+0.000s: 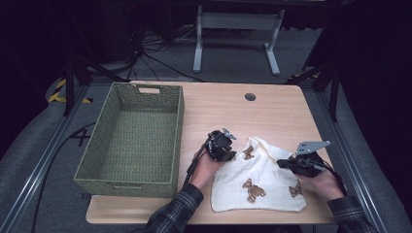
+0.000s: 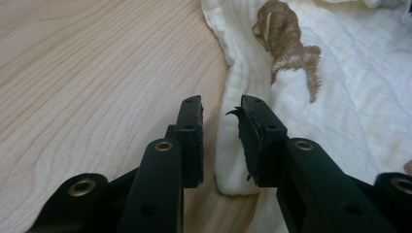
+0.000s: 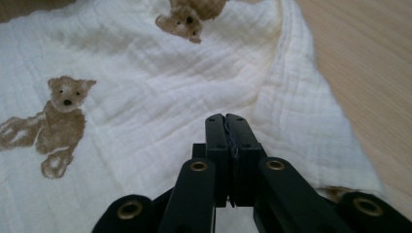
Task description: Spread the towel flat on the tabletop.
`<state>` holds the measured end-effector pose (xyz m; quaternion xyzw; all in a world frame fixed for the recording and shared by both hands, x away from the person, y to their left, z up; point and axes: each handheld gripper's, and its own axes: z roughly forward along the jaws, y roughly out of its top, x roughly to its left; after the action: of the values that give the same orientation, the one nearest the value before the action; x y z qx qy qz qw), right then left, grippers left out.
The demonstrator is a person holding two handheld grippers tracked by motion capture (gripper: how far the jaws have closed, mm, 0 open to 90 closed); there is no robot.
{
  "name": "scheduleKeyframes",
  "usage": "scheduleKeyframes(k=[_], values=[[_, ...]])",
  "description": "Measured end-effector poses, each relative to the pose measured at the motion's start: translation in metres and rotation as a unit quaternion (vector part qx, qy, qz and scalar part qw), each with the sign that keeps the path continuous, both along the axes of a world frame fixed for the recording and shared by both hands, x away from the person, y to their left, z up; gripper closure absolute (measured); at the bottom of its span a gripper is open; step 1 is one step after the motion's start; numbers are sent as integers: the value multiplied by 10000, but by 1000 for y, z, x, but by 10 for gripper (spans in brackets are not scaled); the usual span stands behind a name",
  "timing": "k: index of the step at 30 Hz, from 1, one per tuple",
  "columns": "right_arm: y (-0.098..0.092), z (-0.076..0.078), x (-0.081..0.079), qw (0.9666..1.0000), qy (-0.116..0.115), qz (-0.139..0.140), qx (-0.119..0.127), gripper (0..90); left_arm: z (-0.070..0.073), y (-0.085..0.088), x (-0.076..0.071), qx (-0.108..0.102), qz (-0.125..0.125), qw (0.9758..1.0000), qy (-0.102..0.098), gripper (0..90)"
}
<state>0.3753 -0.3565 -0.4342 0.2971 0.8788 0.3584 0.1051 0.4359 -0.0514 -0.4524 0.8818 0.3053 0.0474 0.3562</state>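
On the table [image 1: 228, 109], left to right, stand an empty wicker basket [image 1: 133, 138], then the left gripper [image 1: 228, 154], then a cream cloth [image 1: 262, 182] printed with bears, then the right gripper [image 1: 285, 164]. The work in hand looks like folding the cloth, probably to go in the basket afterwards. To do it well, each gripper should take one layer of hem only, close to a corner, and both should lift evenly so the cloth does not bunch. In the left gripper view, the left gripper [image 2: 221, 109] has a narrow gap between its jaws and straddles the cloth's [image 2: 340, 97] rolled edge; the pads do not press it yet. In the right gripper view, the right gripper [image 3: 226, 119] is closed pad to pad over the cloth [image 3: 160, 102] near its right hem; whether any fabric is pinched I cannot tell.
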Motion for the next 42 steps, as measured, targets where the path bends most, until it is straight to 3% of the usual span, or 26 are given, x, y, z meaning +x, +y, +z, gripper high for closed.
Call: scheduleKeyframes(k=[4, 8, 11, 15, 19, 24, 26, 30, 32, 36, 42], values=[[6, -8, 1, 9998, 63, 86, -144, 889, -4, -6, -1, 120, -106, 9999, -63, 704], [7, -11, 2, 9997, 102, 93, -221, 889, -4, -8, -1, 187, -163, 9996, -113, 851], [6, -12, 2, 9995, 131, 106, -277, 890, -3, -6, -1, 165, -112, 9998, -89, 878], [6, -15, 3, 9992, 182, 110, -327, 891, 8, 3, -2, -42, 63, 9998, -197, 884], [6, -15, 3, 9992, 214, 99, -323, 891, 23, 10, -6, -262, 162, 9986, -435, 885], [6, -15, 3, 9992, 218, 93, -328, 891, 37, 6, -17, -447, 6, 9965, -709, 886], [6, -15, 3, 9992, 198, 98, -336, 891, 40, 4, -20, -497, -72, 9962, -708, 886], [6, -15, 3, 9992, 210, 94, -331, 891, 48, -5, -27, -409, -250, 9940, -986, 886], [6, -15, 3, 9992, 191, 93, -352, 892, 51, -5, -24, -280, -170, 9937, -1073, 885], [3, -13, 6, 9989, 58, -45, -459, 894, 48, 0, -13, -253, 11, 9946, -1009, 886], [-9, -12, 26, 9974, -33, -417, -589, 896, 48, 11, 7, -217, 371, 9949, -907, 886]])
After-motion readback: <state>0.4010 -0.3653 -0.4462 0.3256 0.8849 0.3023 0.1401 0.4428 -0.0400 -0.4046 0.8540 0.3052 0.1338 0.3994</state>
